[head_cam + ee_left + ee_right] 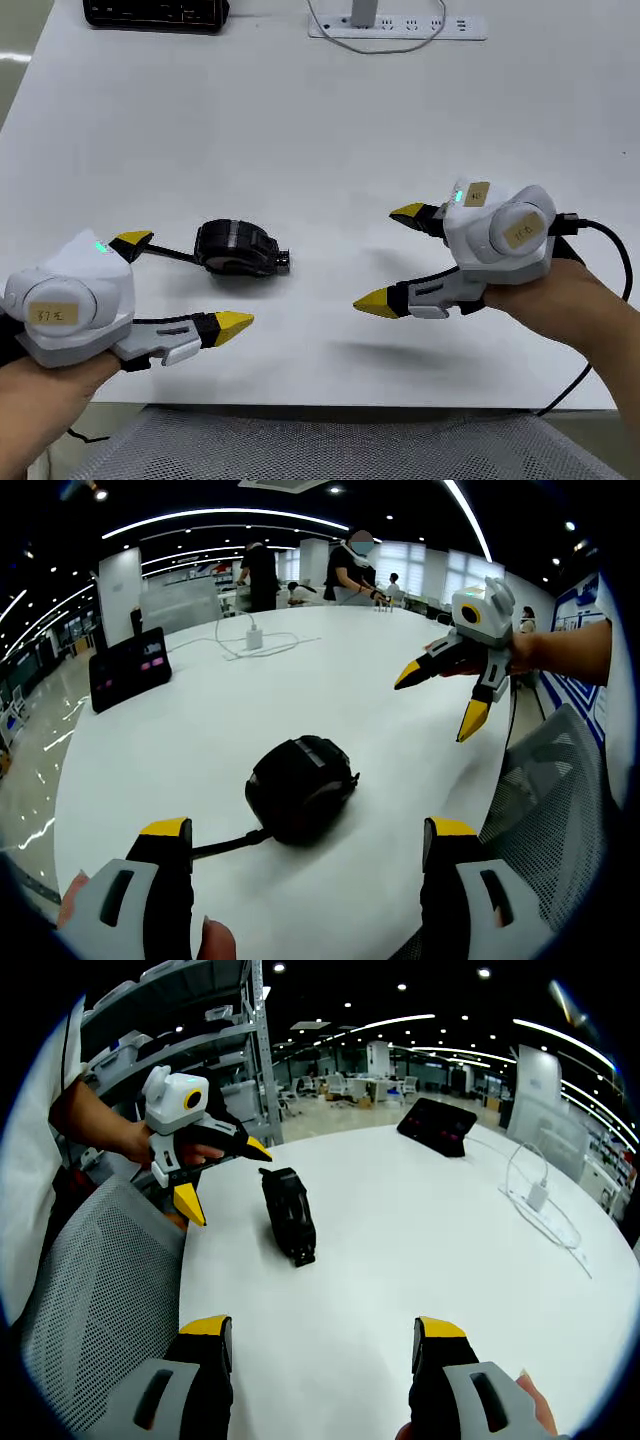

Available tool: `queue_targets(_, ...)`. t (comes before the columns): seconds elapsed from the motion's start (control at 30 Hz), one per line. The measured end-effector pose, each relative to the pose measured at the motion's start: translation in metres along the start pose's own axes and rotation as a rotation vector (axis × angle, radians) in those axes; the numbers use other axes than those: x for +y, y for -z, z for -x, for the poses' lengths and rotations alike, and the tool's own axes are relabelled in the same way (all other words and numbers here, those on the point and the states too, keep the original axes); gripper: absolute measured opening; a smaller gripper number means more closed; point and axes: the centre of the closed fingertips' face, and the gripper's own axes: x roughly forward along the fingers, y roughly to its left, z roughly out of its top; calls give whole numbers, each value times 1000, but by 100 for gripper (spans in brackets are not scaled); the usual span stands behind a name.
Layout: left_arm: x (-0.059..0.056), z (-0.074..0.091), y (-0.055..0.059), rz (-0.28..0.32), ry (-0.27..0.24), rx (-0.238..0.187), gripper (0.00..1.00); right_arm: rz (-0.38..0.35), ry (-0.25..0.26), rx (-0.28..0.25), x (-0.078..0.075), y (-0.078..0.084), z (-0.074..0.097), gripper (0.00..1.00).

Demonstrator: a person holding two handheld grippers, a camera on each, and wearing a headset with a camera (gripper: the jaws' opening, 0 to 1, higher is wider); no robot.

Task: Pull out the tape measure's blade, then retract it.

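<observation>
A black tape measure (237, 248) lies on the white table (330, 130), its blade drawn in and its strap trailing left. My left gripper (190, 282) is open just left of it, with the case (300, 787) lying a short way ahead of the yellow-tipped jaws. My right gripper (392, 258) hovers open to the right of the tape measure, apart from it. In the right gripper view the tape measure (290, 1215) rests well ahead, with the left gripper (215, 1175) beyond it. The right gripper (440, 695) also appears in the left gripper view.
A white power strip (400, 25) with a cable sits at the table's far edge, and a dark tablet (155, 12) lies at the far left. A grey mesh chair (350, 445) stands below the near edge. People stand far behind in the room.
</observation>
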Motion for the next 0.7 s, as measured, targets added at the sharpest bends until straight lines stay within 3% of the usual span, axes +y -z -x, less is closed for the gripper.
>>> queue_targets(0.33,0,6,1,-35,18,-12,98,-25,24,2,0,13,17,73)
queue_targets(0.7,11,17,6,-47,9,-1,99,-34,40,-15,2,23,30,78)
